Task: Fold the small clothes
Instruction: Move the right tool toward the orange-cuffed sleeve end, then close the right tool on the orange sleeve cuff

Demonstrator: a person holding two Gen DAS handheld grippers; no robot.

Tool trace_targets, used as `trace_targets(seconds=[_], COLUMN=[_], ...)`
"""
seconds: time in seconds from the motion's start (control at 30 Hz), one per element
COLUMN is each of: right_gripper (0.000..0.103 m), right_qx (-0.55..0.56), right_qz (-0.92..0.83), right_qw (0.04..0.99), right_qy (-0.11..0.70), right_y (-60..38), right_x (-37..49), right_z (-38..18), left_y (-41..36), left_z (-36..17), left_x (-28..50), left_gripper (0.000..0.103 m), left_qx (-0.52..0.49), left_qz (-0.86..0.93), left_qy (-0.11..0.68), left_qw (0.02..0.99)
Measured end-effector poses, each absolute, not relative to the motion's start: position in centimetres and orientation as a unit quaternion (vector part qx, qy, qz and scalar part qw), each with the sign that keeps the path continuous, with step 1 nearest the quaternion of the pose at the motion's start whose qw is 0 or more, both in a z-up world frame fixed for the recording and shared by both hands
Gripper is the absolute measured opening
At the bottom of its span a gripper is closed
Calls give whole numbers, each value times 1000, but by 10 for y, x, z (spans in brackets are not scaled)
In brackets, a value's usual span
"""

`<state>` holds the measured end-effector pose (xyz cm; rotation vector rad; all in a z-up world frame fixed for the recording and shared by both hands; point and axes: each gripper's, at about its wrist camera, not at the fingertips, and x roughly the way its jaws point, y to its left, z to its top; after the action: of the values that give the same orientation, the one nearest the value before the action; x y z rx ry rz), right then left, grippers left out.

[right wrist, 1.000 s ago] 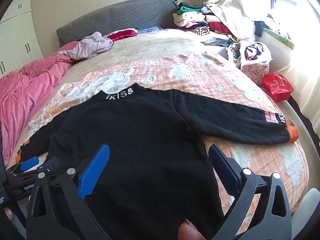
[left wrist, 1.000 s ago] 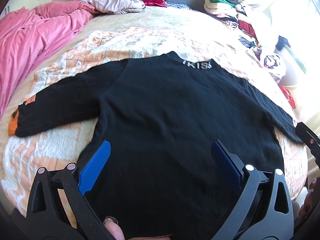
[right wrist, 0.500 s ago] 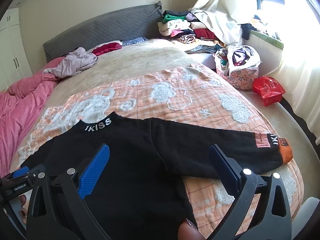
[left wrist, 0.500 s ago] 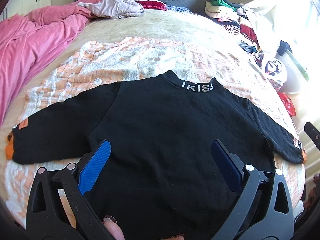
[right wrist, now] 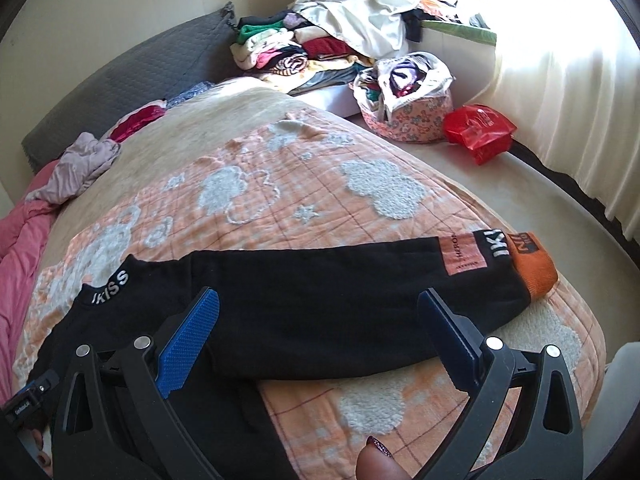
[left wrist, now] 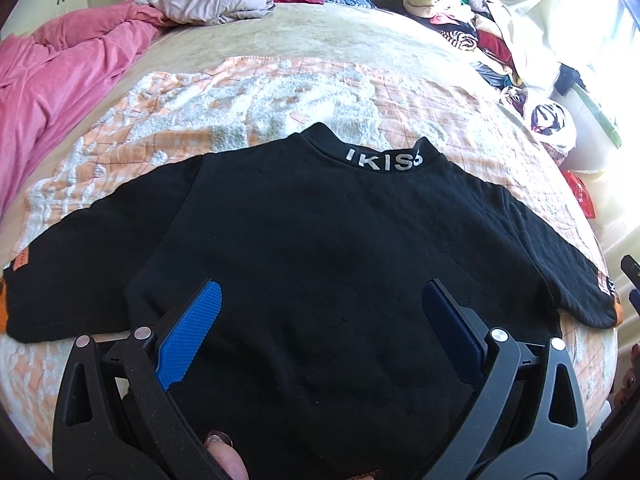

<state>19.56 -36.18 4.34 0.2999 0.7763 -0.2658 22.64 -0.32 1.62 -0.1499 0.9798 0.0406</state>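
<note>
A small black long-sleeved sweater [left wrist: 320, 248] with "IKISS" on its collar lies spread flat, back up, on the orange and white quilt [left wrist: 256, 96]. Both sleeves stretch out sideways and end in orange cuffs. My left gripper [left wrist: 320, 312] is open and empty, hovering above the sweater's lower body. My right gripper [right wrist: 320, 320] is open and empty, hovering over the sweater's right sleeve [right wrist: 360, 280], whose orange cuff [right wrist: 534, 268] lies near the bed's right edge.
A pink duvet [left wrist: 60, 64] is bunched along the bed's left side. Loose garments [left wrist: 212, 0] lie by the grey headboard. A pile of clothes [right wrist: 288, 52], a floral basket [right wrist: 404, 100] and a red bag [right wrist: 480, 132] stand at the right of the bed.
Both grippers have pulled back and lifted, both still open. The right gripper has swung rightward, from over the sweater's body to over its right sleeve. The sweater has not moved.
</note>
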Motion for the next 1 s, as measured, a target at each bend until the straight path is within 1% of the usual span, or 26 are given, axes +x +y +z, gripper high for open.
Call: trace_targets(seconds=[0.23,0.37,0.57,0.77,1.0], right_gripper=[99,99,99,99,99], right_qx=[188,230,280,330,371], right_qz=[-167,-200,-267,-281,-285], right_qw=[886,865,834,806,796], right_qy=[389,398,393,404,384], right_y=[-391,-416,-450,-473,-494], right_x=[189,186,176,177,188], right_z=[23,8,-9,-32,-43], left_y=[-23,-37,-52,-64,-66], left_z=[6,0,-10,-16,-16], left_x=[234,239,246,251,255], left_gripper=[94,94,94,94,94], left_qx=[-61,-56,-57,-47,-38], left_qz=[5,-4,-28,-35,-31], left_qy=[475,479,481,485,485], left_qw=[878,876,875,872,873])
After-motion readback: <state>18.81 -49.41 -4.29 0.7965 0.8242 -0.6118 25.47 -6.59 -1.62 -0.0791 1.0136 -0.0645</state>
